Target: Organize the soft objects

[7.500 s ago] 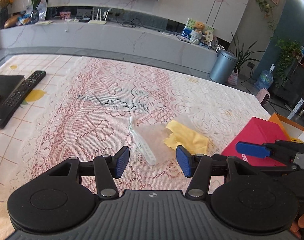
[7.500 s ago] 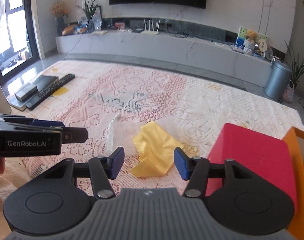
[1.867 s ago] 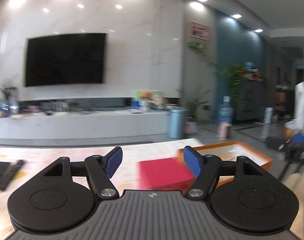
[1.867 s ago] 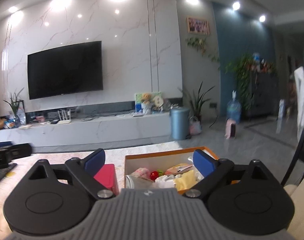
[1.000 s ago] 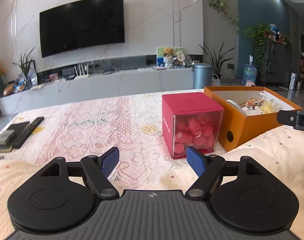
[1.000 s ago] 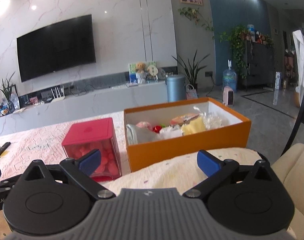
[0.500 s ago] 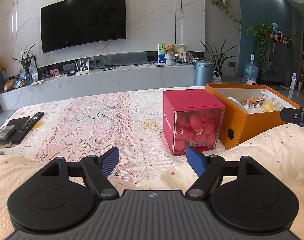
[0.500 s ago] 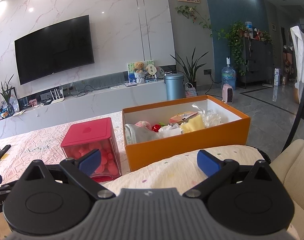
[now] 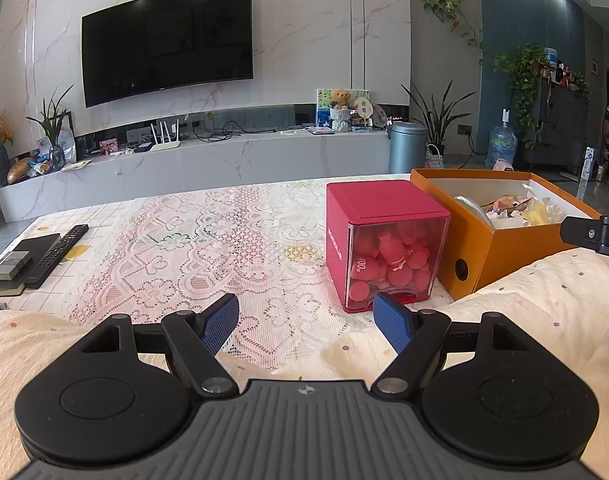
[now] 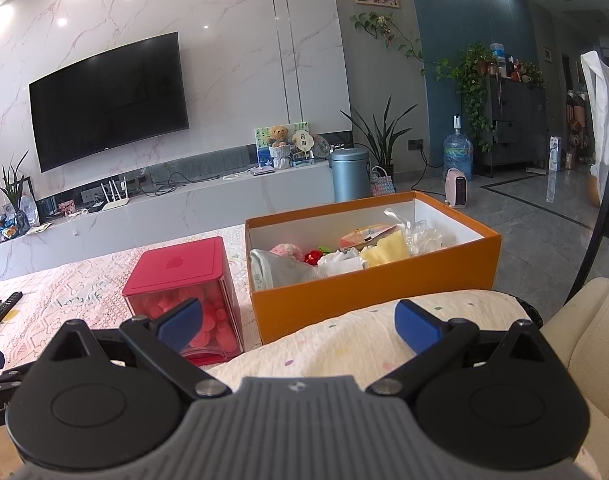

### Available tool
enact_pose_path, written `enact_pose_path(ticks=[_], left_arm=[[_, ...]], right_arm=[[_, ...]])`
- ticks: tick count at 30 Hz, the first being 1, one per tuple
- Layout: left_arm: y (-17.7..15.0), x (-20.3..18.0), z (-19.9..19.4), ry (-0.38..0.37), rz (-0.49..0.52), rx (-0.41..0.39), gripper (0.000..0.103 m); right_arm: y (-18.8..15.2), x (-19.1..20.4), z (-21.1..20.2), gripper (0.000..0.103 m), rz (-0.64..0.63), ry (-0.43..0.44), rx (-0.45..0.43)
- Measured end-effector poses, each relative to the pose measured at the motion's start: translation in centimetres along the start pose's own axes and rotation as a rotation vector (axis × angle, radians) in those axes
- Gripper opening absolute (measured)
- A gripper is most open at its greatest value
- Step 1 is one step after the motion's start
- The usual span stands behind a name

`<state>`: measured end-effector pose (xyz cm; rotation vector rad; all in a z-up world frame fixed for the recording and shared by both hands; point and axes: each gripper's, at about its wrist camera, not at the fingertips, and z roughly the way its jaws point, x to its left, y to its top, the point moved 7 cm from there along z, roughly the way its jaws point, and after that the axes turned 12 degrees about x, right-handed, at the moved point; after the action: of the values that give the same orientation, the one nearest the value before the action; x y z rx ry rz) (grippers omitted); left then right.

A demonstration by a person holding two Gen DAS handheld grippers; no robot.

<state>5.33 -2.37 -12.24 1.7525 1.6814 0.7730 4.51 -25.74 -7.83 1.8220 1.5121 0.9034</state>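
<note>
Both hand-held grippers empty, jaws apart: left (image 9: 306, 322), right (image 10: 298, 320), low over dotted cloth (image 10: 344, 332) at counter near edge. Soft items (image 10: 344, 254) piled in orange box (image 10: 368, 300), near right corner. Light, limp, crushable; pinch bunched fold, not loose edge.

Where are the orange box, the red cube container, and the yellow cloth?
orange box (image 10: 368, 300), right wrist view, front wall.
red cube container (image 10: 182, 266), right wrist view, lid top.
yellow cloth (image 10: 386, 251), right wrist view, its flat face inside the box.
</note>
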Motion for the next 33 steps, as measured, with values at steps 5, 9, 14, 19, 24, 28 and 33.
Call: enact_pose_path(ticks=[5,9,14,19,24,28,33], left_arm=[[0.16,-0.07,-0.21,-0.002,0.000,-0.002,0.090],[0.14,-0.08,-0.19,-0.003,-0.001,-0.003,0.090],[0.32,-0.09,-0.37,-0.004,0.001,-0.005,0.090],[0.35,-0.12,-0.40,-0.005,0.001,-0.006,0.090],[0.35,-0.11,-0.38,-0.005,0.001,-0.007,0.090],[0.41,-0.18,-0.45,-0.006,0.001,-0.008,0.090],[0.50,-0.19,-0.45,-0.008,-0.002,-0.008,0.090]], right_arm=[[0.01,-0.03,-0.01,0.100,0.001,0.001,0.000],[-0.01,-0.02,0.02,0.100,0.002,0.001,0.001],[-0.01,-0.03,0.01,0.100,0.002,0.001,0.001],[-0.09,-0.01,0.10,0.100,0.000,0.001,0.005],[-0.13,-0.04,0.14,0.100,0.000,0.000,0.007],[-0.15,-0.07,0.20,0.100,0.000,0.001,0.008],[-0.16,-0.07,0.19,0.100,-0.001,0.000,0.009]])
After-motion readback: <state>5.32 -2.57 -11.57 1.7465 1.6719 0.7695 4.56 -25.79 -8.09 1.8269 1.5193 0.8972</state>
